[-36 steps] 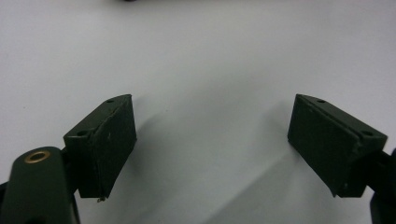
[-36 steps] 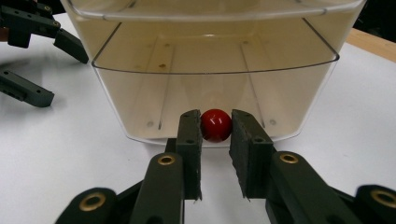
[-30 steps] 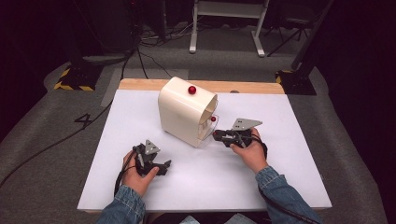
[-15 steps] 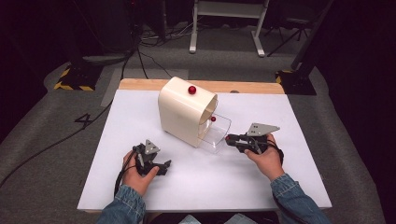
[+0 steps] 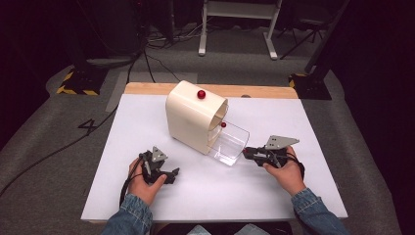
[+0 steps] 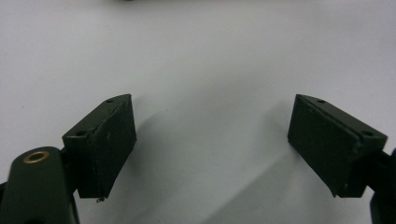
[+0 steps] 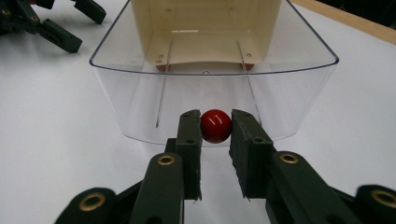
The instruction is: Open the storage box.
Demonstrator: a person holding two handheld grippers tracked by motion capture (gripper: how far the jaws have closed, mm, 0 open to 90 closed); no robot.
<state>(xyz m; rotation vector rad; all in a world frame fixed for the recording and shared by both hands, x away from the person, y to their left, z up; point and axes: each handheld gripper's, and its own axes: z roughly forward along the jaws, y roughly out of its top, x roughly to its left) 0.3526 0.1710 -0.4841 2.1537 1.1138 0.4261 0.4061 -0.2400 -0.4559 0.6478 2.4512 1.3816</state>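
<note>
A cream box (image 5: pixel 188 120) stands on the white table, with one red knob (image 5: pixel 201 94) on its top and another (image 5: pixel 223 125) at its open front. A clear plastic drawer (image 5: pixel 229 145) sticks out of that front toward the right. My right gripper (image 5: pixel 246 152) is at the drawer's outer wall. In the right gripper view the right gripper (image 7: pixel 216 123) is shut on the drawer's red knob (image 7: pixel 216 126), with the clear drawer (image 7: pixel 140 98) and the cream box (image 7: pixel 205 18) behind it. My left gripper (image 5: pixel 171 175) rests on the table, open. The left gripper (image 6: pixel 212 135) holds nothing.
The white table top (image 5: pixel 147 122) has a wooden strip (image 5: pixel 264 91) along its far edge. Beyond it are cables on a grey floor and a white stand (image 5: pixel 235 29). The left gripper (image 7: pixel 56 25) lies off to the drawer's left in the right gripper view.
My right gripper has moved right and toward the near edge with the red knob, and the clear drawer has slid further out of the cream box. The left hand stayed put.
</note>
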